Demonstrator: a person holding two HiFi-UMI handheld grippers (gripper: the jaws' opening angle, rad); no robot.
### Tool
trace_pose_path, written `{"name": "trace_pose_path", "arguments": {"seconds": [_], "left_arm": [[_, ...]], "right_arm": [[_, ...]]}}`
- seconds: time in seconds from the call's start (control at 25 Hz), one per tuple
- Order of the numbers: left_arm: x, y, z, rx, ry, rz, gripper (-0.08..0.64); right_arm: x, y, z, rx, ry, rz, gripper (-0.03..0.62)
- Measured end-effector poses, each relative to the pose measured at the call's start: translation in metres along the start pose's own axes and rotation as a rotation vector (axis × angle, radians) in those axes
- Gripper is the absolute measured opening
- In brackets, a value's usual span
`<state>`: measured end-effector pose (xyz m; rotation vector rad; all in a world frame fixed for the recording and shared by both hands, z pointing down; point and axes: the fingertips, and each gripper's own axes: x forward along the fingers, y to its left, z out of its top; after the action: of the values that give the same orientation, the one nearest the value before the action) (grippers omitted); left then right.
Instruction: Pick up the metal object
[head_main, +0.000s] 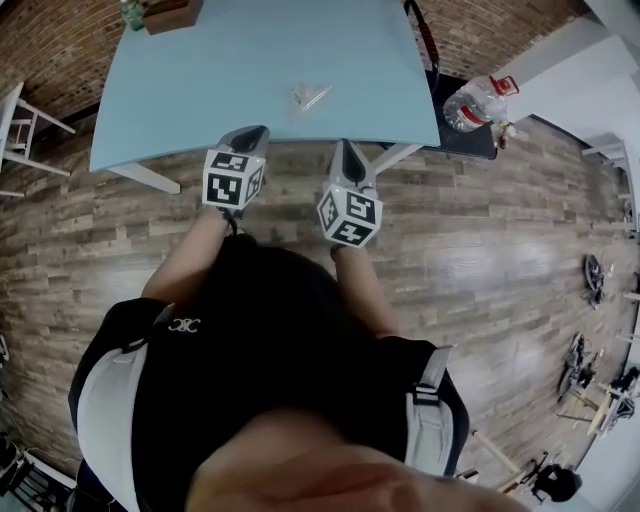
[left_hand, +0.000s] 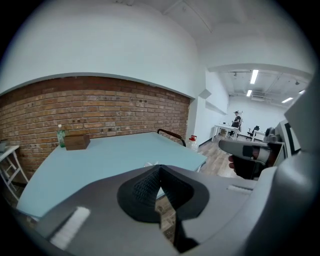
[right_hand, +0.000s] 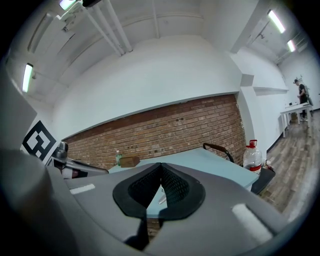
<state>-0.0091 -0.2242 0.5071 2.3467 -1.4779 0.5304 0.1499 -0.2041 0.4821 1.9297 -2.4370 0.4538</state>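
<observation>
Metal object (head_main: 310, 97) ahead at twelve o'clock, untouched.
Left gripper (head_main: 254, 132) and right gripper (head_main: 345, 148) clenched empty; reaching unopened would likely shove it.

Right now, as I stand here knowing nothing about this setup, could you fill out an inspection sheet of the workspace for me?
Surface: light blue table, mostly bare.
Job's things: small shiny metal object lying near the table's near edge, untouched.
Clutter: brown box and green bottle at the far edge.
Grippers: left hand-held gripper and right hand-held gripper both shut and empty, held at the near edge, pointing toward the metal object.
Cables: nothing seen.
Surroundings: brick wall, wooden floor, water jug beside the table's right end, a person far off in the room.
</observation>
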Motion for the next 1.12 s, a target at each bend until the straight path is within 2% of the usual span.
{"name": "trace_pose_path", "arguments": {"seconds": [0.28,0.56,0.76,1.04,1.12], "left_arm": [[0.028,0.000,-0.009,0.018,0.035,-0.015,-0.002],[0.080,0.017,0.004,0.007,0.049,-0.052,-0.002],[0.120,0.030,0.010,-0.001,0.095,-0.104,-0.002],[0.174,0.049,-0.008,0.007,0.208,-0.198,0.001],[0.190,0.052,-0.013,0.011,0.230,-0.233,0.024]], "right_arm": [[0.017,-0.014,-0.009,0.013,0.024,-0.012,0.014],[0.055,-0.027,0.003,-0.005,0.032,-0.047,0.015],[0.084,-0.035,0.012,-0.009,0.042,-0.086,0.015],[0.127,-0.031,0.013,-0.026,0.073,-0.133,0.015],[0.137,-0.032,0.009,-0.034,0.093,-0.154,0.015]]}}
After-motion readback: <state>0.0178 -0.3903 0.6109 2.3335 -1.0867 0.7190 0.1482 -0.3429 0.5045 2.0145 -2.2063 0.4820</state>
